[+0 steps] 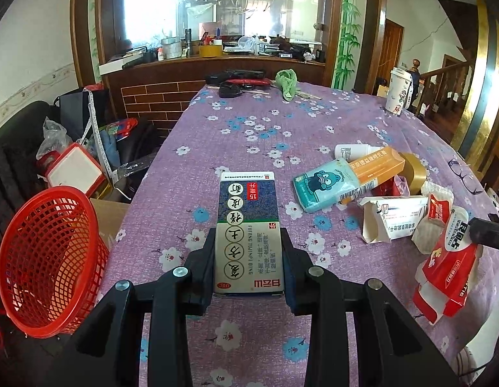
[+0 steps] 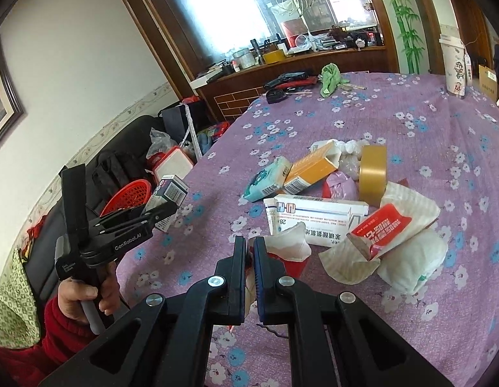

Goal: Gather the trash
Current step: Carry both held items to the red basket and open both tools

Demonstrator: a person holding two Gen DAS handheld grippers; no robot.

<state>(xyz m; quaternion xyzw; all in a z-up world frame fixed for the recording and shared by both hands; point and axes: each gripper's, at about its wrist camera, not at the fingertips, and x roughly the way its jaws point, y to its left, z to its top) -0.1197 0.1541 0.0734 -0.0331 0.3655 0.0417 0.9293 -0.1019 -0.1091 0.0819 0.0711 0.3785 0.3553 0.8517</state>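
Both claws clamped: left claw [image 1: 249, 251] box [image 1: 248, 225], right claw [image 2: 249, 258] wrapper [image 2: 281, 248].

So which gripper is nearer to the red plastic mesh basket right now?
Left. The left gripper, shut on a blue-and-white medicine box, sits right beside the red plastic mesh basket off the table's edge. The right gripper is over the trash pile, pinching a red-and-white wrapper.

basket [image 1: 49, 261] left of table [image 1: 249, 135] | trash pile [image 1: 388, 200] on table's right | cup [image 1: 398, 92] far right corner
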